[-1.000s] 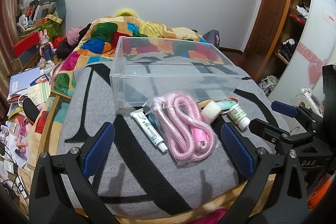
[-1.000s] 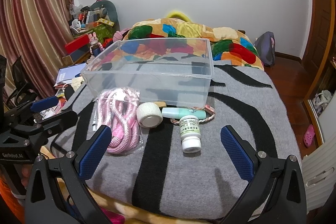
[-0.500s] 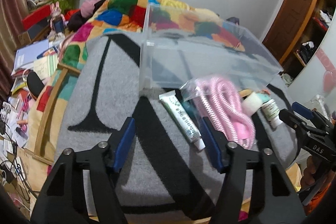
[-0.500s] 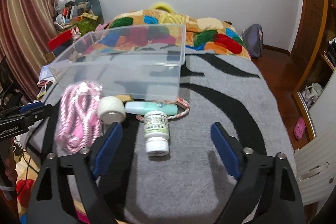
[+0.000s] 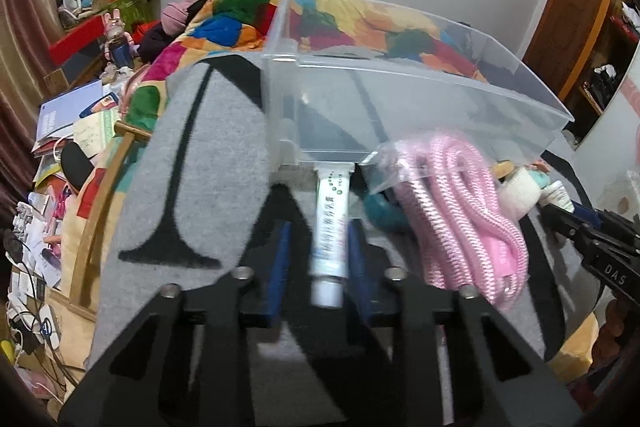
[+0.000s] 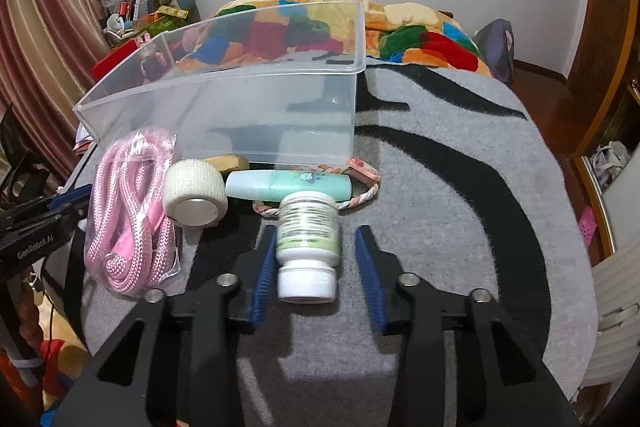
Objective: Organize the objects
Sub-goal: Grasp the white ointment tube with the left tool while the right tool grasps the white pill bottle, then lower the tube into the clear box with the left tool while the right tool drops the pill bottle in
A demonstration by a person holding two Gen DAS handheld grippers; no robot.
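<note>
A clear plastic bin (image 5: 420, 83) (image 6: 240, 107) stands on a grey and black blanket. In front of it lie a white ointment tube (image 5: 331, 227), a bagged pink rope (image 5: 468, 219) (image 6: 128, 211), a white tape roll (image 6: 196, 193), a teal tube (image 6: 288, 185), a braided bracelet (image 6: 360, 195) and a white pill bottle (image 6: 308, 247). My left gripper (image 5: 318, 263) is open with its jaws on either side of the ointment tube, gaps showing. My right gripper (image 6: 318, 263) is open around the pill bottle, the left pad close to it.
The blanket (image 6: 460, 187) covers a bed with a colourful quilt (image 6: 420, 35) behind the bin. Clutter, books and papers lie on the floor at the left (image 5: 60, 131). A wooden door (image 5: 576, 7) is at the right.
Both grippers moved forward and down and narrowed. The left now straddles the ointment tube, the right straddles the pill bottle. The objects have not moved.
</note>
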